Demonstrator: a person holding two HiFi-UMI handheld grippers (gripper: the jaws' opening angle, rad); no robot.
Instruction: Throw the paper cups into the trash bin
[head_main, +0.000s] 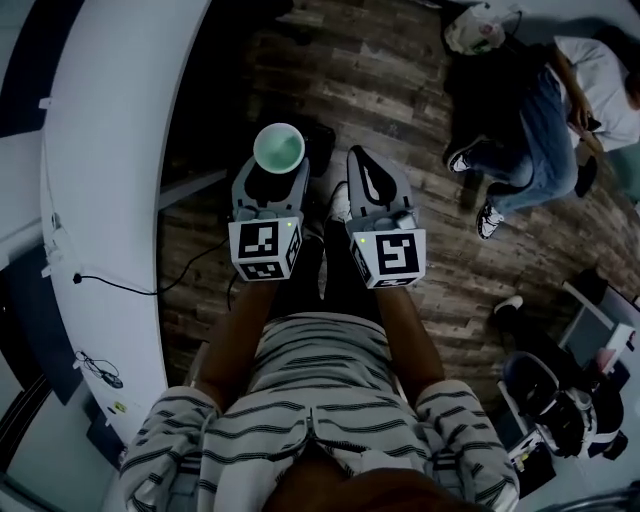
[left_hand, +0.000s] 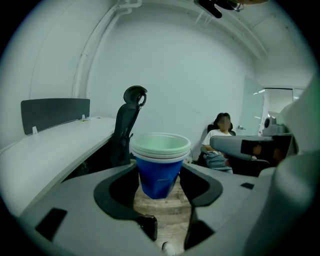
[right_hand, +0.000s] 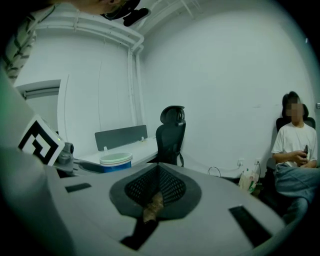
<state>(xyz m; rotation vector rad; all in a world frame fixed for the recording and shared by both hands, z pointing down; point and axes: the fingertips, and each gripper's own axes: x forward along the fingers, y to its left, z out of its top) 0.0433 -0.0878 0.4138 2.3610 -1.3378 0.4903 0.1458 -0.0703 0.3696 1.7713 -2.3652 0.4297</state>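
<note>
Left gripper (head_main: 273, 180) clamps an upright stack of paper cups (left_hand: 159, 172), blue outermost; right gripper (head_main: 365, 168), at its 3 o'clock, is closed and empty.

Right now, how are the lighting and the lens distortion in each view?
Head view: dim overall, the wooden floor dark, only the white desk bright. Left gripper view: strong fisheye with black corners, but the paper cups look sharp. Right gripper view: same fisheye, the wall evenly lit, no glare.
</note>
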